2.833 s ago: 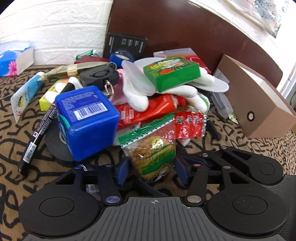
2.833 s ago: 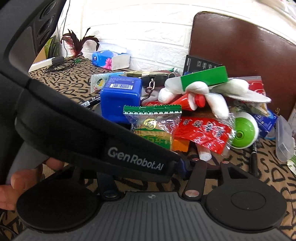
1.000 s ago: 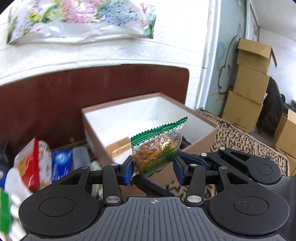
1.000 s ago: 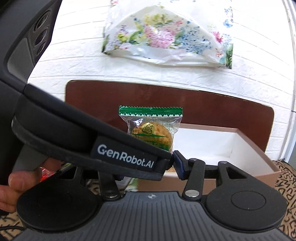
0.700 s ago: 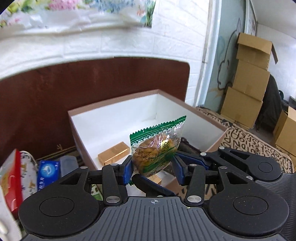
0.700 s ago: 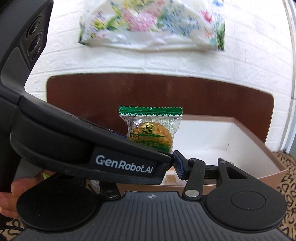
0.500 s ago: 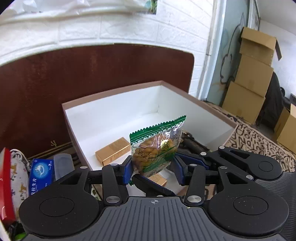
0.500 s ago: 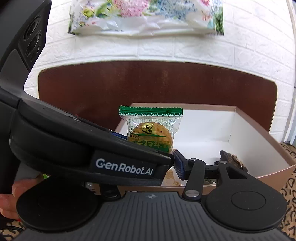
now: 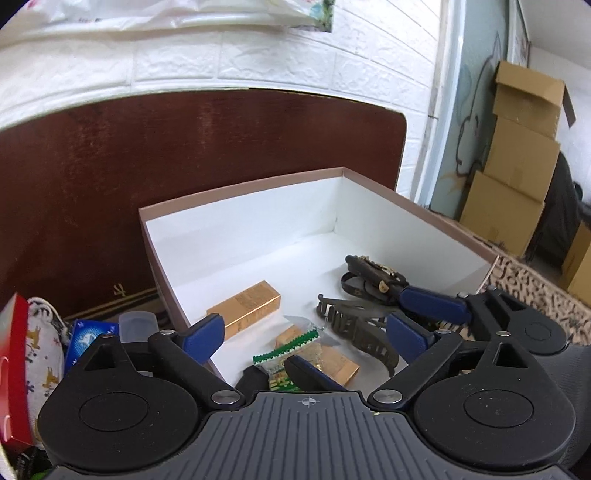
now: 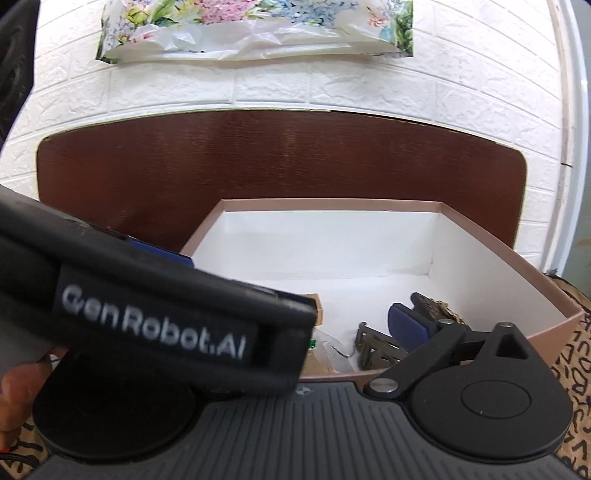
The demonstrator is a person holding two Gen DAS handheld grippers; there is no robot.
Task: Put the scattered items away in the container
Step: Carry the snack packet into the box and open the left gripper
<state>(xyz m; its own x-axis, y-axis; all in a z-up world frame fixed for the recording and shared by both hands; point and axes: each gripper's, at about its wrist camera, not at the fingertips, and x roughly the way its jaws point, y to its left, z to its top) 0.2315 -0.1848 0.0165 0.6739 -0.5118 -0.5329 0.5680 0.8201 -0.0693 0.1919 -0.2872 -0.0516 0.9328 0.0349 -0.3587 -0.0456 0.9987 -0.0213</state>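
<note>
Brown headboard (image 9: 184,166) behind box (image 9: 243,229); both grippers' jaws opening, empty; snack packet (image 9: 284,354) inside beside gold bar (image 9: 245,308).

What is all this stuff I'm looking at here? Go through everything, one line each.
box: one, pinkish-brown outside, white inside, against the headboard
gold bar-shaped packet: one, gold, on the box floor, left part
snack packet: one, green-edged clear wrapper, lying in the box below the left gripper
flat gold packet: one, gold, partly under the snack packet
hair claw clip: one, dark olive, in the box
dark strap bundle: one, black and brown, right part of the box
headboard: one, dark brown, behind the box
cardboard cartons: several, tan, stacked far right
floral bag: one, white flowered, on the wall
left gripper: jaws opening, nothing between them
right gripper: jaws opening, largely hidden
</note>
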